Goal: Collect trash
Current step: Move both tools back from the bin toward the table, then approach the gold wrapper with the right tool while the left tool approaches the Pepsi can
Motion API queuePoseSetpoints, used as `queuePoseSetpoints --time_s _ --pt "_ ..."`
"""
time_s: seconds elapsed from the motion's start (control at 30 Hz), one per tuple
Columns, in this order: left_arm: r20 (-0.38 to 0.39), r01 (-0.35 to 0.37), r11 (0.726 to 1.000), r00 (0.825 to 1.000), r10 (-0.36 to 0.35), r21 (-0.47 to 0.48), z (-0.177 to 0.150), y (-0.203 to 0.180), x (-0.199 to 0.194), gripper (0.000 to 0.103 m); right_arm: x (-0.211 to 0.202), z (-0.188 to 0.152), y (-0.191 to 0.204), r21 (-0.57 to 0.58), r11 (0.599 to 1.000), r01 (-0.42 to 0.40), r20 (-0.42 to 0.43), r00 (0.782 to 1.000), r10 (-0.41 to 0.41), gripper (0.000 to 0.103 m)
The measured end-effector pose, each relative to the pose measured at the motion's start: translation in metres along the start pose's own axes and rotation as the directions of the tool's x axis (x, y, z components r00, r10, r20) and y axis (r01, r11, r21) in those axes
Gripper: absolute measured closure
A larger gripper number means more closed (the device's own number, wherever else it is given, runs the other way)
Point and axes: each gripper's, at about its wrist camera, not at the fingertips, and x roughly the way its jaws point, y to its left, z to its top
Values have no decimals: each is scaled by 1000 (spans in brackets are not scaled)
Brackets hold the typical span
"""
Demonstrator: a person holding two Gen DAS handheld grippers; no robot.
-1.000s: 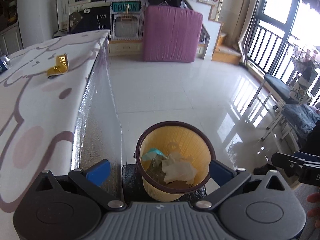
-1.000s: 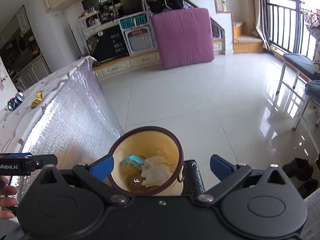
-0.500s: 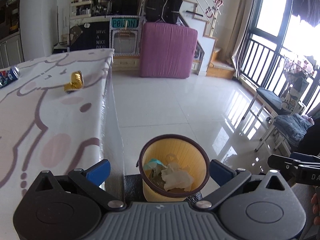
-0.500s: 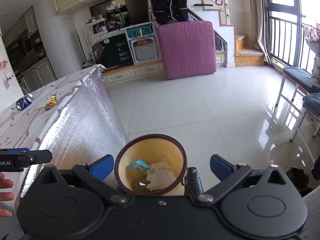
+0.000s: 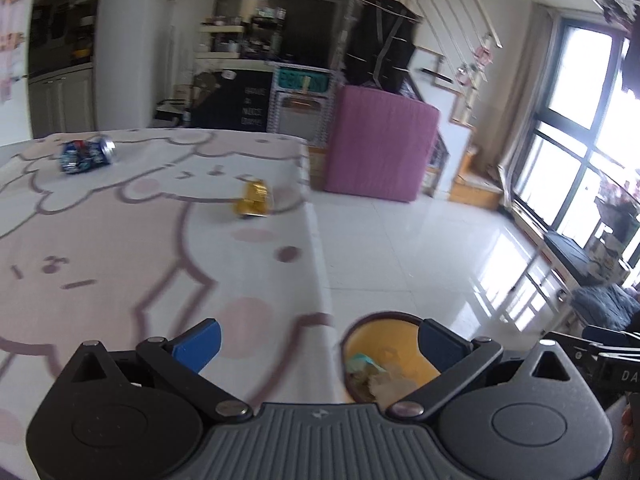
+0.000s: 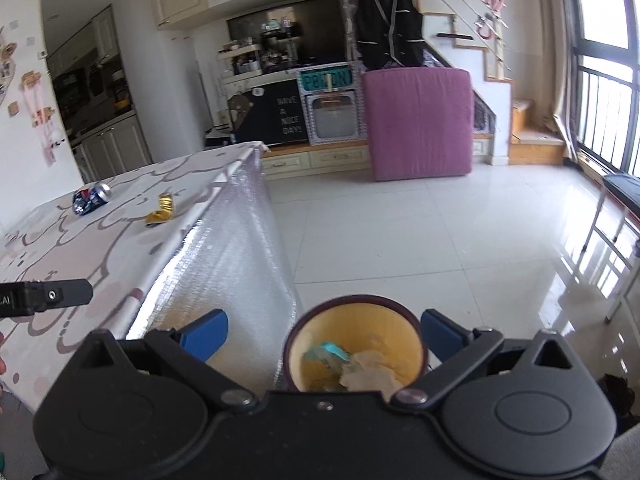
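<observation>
A yellow bin (image 5: 384,356) with a dark rim stands on the floor beside the table and holds crumpled paper and a teal scrap; it also shows in the right wrist view (image 6: 354,344). A crumpled gold wrapper (image 5: 253,200) lies near the table's right edge, also seen in the right wrist view (image 6: 161,214). A crushed blue can (image 5: 86,155) lies farther back on the table, also in the right wrist view (image 6: 90,197). My left gripper (image 5: 318,340) is open and empty over the table edge. My right gripper (image 6: 325,330) is open and empty above the bin.
The table (image 5: 100,248) has a pink cartoon cloth and a silver foil side (image 6: 236,248). A purple mattress (image 6: 418,124) leans at the far wall. Chairs (image 5: 592,280) stand by the window on the right. The tiled floor (image 6: 400,232) lies between.
My left gripper has risen and swung left over the table, so the gold wrapper and blue can now sit nearer the centre. The right gripper has risen slightly above the bin.
</observation>
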Motion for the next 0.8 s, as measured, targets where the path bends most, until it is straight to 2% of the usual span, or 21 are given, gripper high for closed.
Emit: queuePoseSetpoints --time_s 0.43,0.7,0.8 --pt "49 -121 986 991 127 -113 17 106 -17 0 53 28 101 -96 990 -105 50 993 110 0" --pt "75 -141 985 986 149 -95 36 152 -14 0 93 50 156 -130 985 -115 69 990 124 0" --pt "85 -161 984 982 167 -72 49 169 -7 0 111 59 173 -116 982 -148 58 986 156 0"
